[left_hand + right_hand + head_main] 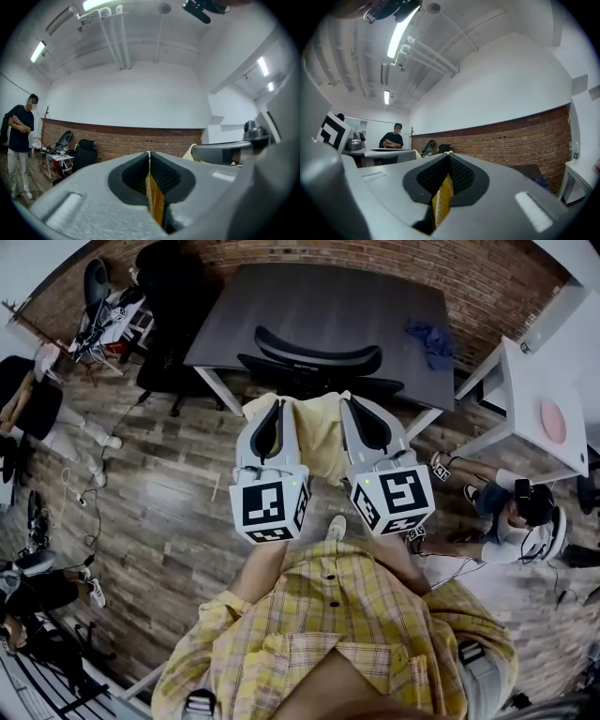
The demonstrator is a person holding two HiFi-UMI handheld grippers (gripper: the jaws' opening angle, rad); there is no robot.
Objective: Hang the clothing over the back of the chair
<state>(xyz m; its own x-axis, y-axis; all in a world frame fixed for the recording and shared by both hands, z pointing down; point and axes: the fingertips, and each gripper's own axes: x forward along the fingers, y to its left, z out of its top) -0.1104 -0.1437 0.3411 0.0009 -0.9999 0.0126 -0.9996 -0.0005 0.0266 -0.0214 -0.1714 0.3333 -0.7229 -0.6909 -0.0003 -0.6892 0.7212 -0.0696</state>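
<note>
My left claw (277,409) and right claw (351,407) were each clamped shut on the top edge of the pale yellow cloth garment (319,442). It hung spread between them, near the black office chair's curved backrest (319,354) at the dark grey table (328,296).

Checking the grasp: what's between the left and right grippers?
Head view: the yellow clothing stretches from the left gripper to the right gripper, each shut on an edge of it.
</note>
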